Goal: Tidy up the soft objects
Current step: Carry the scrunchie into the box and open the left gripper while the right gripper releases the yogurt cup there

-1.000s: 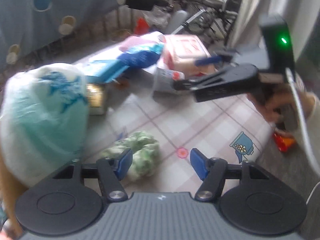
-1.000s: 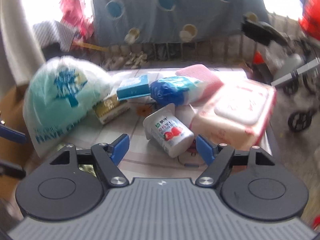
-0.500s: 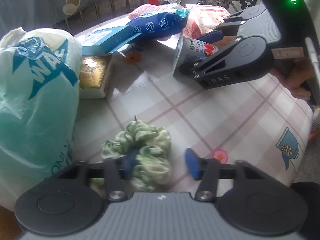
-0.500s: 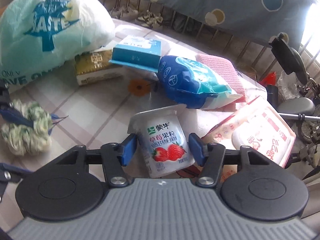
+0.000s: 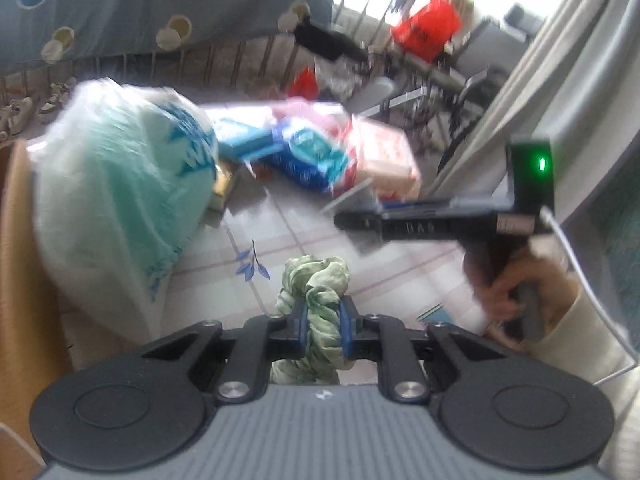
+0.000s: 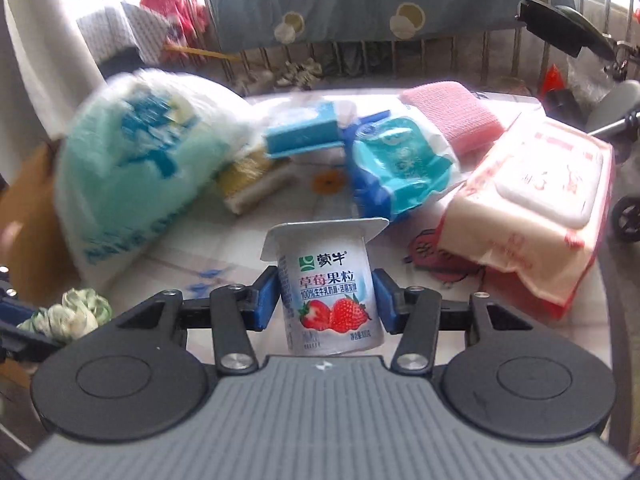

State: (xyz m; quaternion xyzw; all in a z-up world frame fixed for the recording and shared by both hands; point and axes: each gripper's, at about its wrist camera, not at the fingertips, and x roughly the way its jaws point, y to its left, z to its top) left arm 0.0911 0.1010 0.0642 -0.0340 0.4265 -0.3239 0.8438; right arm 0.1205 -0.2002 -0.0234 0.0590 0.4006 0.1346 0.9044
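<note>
My left gripper [image 5: 322, 330] is shut on a green and white fabric scrunchie [image 5: 316, 292] and holds it above the checked tablecloth [image 5: 296, 236]. The scrunchie also shows in the right wrist view [image 6: 68, 312] at the far left. My right gripper [image 6: 326, 300] is shut on a strawberry yogurt cup [image 6: 328, 284], which it holds upside down, its foil lid end pointing away. The right gripper shows side-on in the left wrist view [image 5: 436, 220].
A stuffed teal and white plastic bag [image 5: 116, 200] fills the left. Behind are a blue tissue pack [image 6: 396, 164], a blue box [image 6: 304, 136], a gold packet [image 6: 252, 180], a pink cloth [image 6: 452, 116] and a wet-wipes pack [image 6: 536, 208]. A brown cardboard edge [image 5: 20, 264] is at left.
My left gripper closed on the scrunchie and lifted it off the cloth. My right gripper closed on the yogurt cup and raised it. Both views tilted up.
</note>
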